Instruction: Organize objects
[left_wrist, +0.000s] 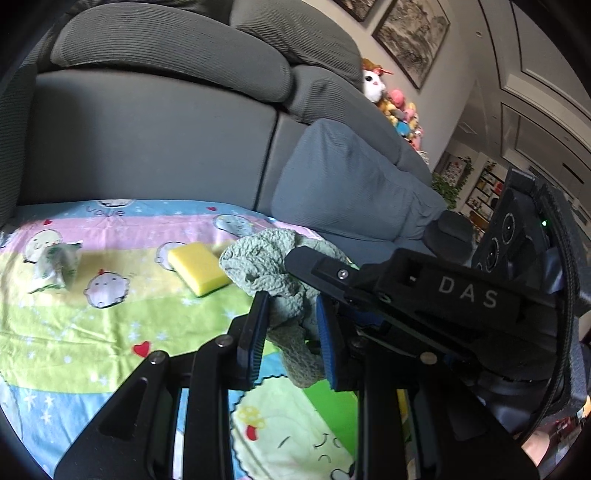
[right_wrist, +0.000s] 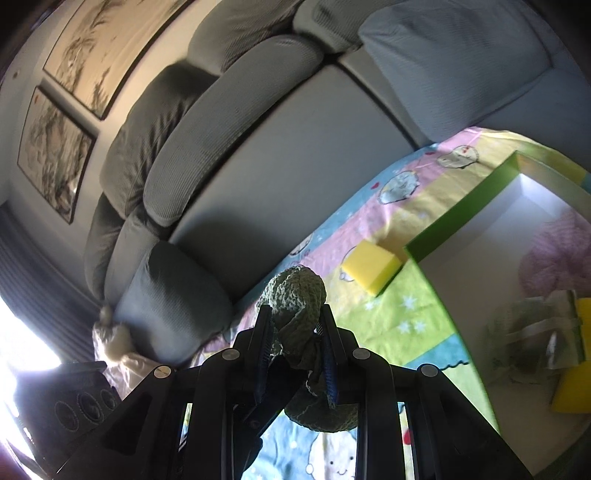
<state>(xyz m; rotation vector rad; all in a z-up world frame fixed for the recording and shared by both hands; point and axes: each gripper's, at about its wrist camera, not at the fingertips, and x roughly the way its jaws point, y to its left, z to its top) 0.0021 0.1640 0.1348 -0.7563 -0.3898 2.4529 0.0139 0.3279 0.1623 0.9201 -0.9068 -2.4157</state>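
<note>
We have both grippers clamped on the same green cloth (left_wrist: 280, 266), a nubby, chenille-like rag bunched into a loose wad. Left gripper (left_wrist: 291, 339): black linkage arms, ribbed blue pads (left_wrist: 327, 332) pinching a twisted tail of the cloth, jaws nearly together. Right gripper (right_wrist: 295, 332): same build, jaws closed on a rounded lump of the cloth, with more of it sagging below the fingers. In the left wrist view the right gripper's black body, marked "DAS", crosses in from the right and meets the cloth from above. The cloth is held over the near right part of a cartoon-print sheet (left_wrist: 110, 332), thin smooth fabric in pastel bands with light creases. Yellow sponge (left_wrist: 197, 273), a soft rectangular block with rounded corners, lies flat on the sheet just left of the cloth. Farther left sits a crumpled white-and-green wrapper (left_wrist: 55, 267). In the right wrist view a green-walled box (right_wrist: 454, 218) with a pale, smooth interior sits right of the sponge, its corner just beside the sponge; inside we see something pink and fuzzy, crumpled packaging and a yellow piece, all blurred. Behind the sheet: grey sofa (left_wrist: 147, 140), ribbed corduroy back cushions, smooth seat pads.
</note>
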